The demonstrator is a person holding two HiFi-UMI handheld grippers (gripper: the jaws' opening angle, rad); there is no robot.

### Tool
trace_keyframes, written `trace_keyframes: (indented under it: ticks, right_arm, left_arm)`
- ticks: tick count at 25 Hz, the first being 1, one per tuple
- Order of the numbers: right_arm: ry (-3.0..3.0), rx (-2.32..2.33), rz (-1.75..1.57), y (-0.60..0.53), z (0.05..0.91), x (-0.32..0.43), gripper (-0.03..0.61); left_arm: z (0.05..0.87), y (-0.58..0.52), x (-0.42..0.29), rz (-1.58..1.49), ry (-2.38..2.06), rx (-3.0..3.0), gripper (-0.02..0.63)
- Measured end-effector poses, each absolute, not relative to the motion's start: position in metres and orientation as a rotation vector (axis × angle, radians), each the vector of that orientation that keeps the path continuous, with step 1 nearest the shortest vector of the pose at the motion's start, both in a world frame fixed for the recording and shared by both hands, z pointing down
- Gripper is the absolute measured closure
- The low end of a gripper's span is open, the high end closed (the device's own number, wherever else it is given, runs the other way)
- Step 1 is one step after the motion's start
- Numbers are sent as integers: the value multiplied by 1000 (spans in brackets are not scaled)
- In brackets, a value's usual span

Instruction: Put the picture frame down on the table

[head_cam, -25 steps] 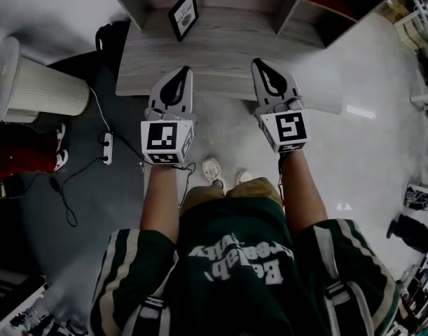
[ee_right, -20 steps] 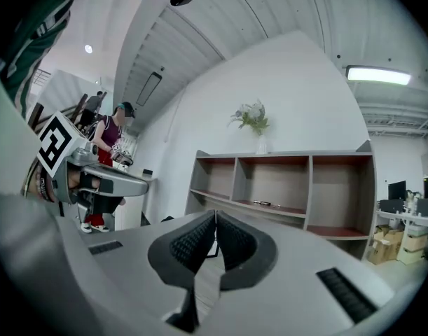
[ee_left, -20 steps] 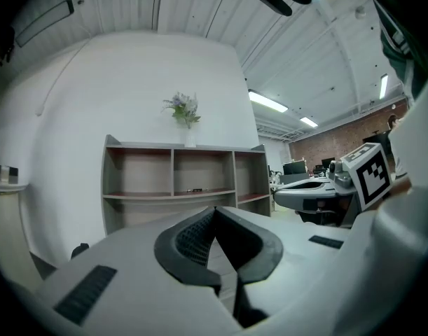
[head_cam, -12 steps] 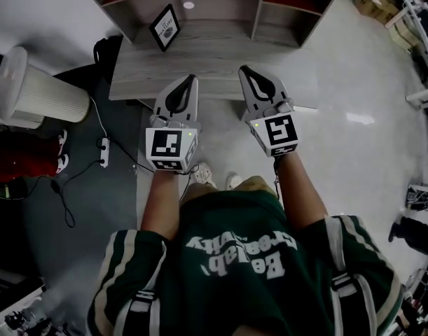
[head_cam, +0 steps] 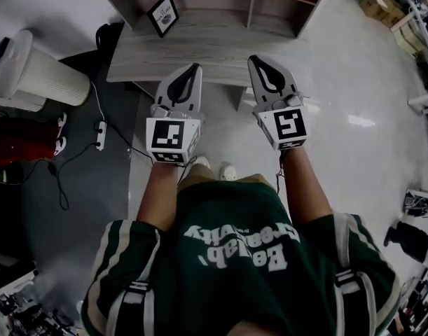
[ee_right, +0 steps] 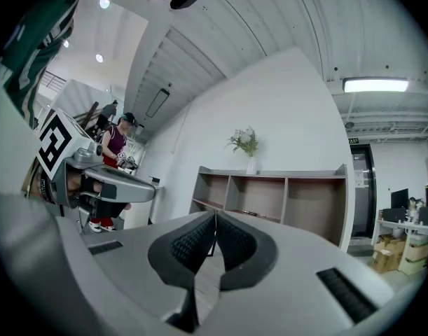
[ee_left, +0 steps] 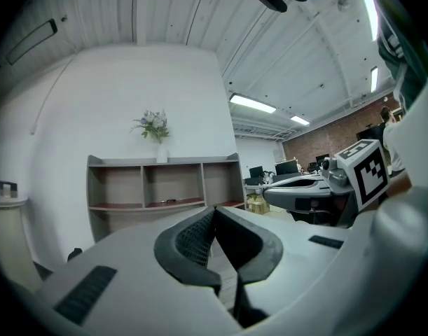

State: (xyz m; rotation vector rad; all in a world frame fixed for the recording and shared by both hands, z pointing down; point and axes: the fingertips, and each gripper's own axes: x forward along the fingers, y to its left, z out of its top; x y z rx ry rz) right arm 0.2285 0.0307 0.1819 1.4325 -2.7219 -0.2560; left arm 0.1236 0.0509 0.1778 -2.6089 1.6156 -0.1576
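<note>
The standing black rectangular picture frame (head_cam: 162,14) is located ahead-left of the closed, empty left tongs (head_cam: 193,69), farther from the closed, empty right tongs (head_cam: 255,61).

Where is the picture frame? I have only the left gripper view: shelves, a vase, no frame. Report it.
Observer: The head view shows the picture frame standing at the far left end of the table, by the shelf unit.
Operator: Give me the state of the right claw.
Observer: The right gripper view shows the right claw shut, with nothing in it.
Operator: Name what is on the floor left of the table.
Observer: The head view shows a white ribbed cylinder there, and a power strip with its cable.
</note>
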Motion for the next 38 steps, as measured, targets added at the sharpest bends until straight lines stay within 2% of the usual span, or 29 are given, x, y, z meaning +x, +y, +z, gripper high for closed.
trace_keyframes:
  ticks: [9,38]
  right_arm:
    - [-2739,1435,-267,46,185,231,545]
    - [-2741,1435,-340,77,188,212,545]
  left_arm:
    - [176,64,135,-158,1575,-2599,595]
    - [179,88,107,-112,1599,-2547,595]
